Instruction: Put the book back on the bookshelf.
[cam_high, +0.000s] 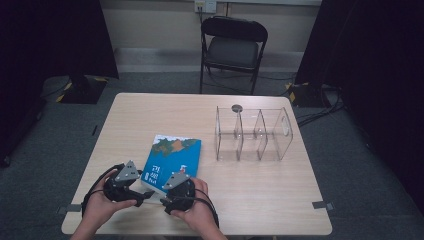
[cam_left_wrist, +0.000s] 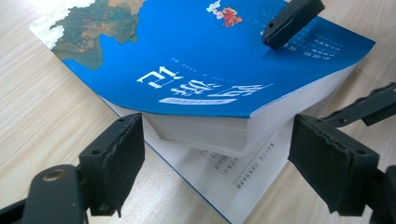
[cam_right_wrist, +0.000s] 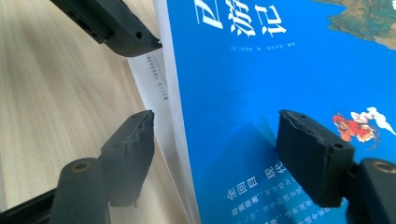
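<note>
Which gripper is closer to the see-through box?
The right gripper. It sits at the blue book's near edge, on the side toward the clear box; the left gripper is farther over, past the book's other corner.

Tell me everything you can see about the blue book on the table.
The blue book is a thick paperback, glossy cover up, printed with white characters, a painted landscape and a small cartoon figure. It lies near the front edge of the wooden table, left of a clear plastic organiser. Its near end is lifted, the pages fanned above a flat printed leaf. The right hand-held gripper straddles its edge, one jaw above the cover; the left hand-held gripper brackets its corner, jaws apart.
</note>
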